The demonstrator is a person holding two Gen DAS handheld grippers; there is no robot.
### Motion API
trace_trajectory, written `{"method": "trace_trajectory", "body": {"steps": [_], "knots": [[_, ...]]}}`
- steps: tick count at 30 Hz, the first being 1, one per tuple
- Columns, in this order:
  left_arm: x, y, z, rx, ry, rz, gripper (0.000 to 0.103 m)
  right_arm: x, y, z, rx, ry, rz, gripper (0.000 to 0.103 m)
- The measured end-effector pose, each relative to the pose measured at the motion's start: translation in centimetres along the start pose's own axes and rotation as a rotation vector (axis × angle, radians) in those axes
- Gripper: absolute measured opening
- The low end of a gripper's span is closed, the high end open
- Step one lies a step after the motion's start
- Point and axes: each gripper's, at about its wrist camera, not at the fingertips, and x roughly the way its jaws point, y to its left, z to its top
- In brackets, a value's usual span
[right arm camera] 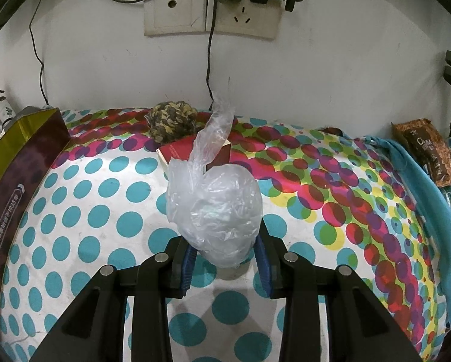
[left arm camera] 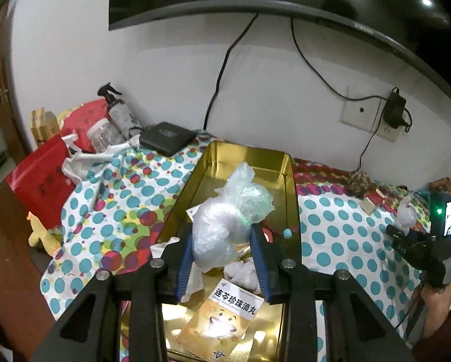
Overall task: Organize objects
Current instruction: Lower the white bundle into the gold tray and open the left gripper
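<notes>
Two tools, two plastic bundles, one gold tin.

Left wrist view: the left tool (left arm camera: 222, 249) is clamped on a knotted plastic bag (left arm camera: 225, 226), held over the open gold tin (left arm camera: 289, 187), probably for dropping in. Under the bag in the tin lie one medicine box (left arm camera: 222, 316), white tissue (left arm camera: 243, 271) and a small blue bead (left arm camera: 286, 233).
Right wrist view: the right tool (right arm camera: 225, 255) grips a second plastic bag (right arm camera: 216, 208) just above the dotted surface (right arm camera: 83, 217), well right of the tin (right arm camera: 20, 163). Beyond it sit one red box (right arm camera: 177, 150) and one rope ball (right arm camera: 171, 120), likely awaiting sorting.
</notes>
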Motion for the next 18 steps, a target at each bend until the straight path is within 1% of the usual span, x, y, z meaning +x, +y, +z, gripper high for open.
{"method": "trace_trajectory", "body": {"steps": [8,14,15,18], "knots": [[3.1,-0.2,-0.6,0.039,0.064,-0.002,0.037,0.2,0.1,0.1,-0.004,0.008,-0.002,0.034],[5.9,-0.7,0.8,0.094,0.077,0.036,0.037,0.3,0.2,0.1,-0.004,0.012,-0.005,0.034],[6.4,-0.8,1.0,0.098,0.082,0.032,0.037,0.3,0.2,0.1,-0.004,0.015,-0.005,0.034],[8.0,-0.4,1.8,0.076,0.096,0.020,0.037,0.4,0.3,0.1,-0.002,0.021,-0.006,0.034]]}}
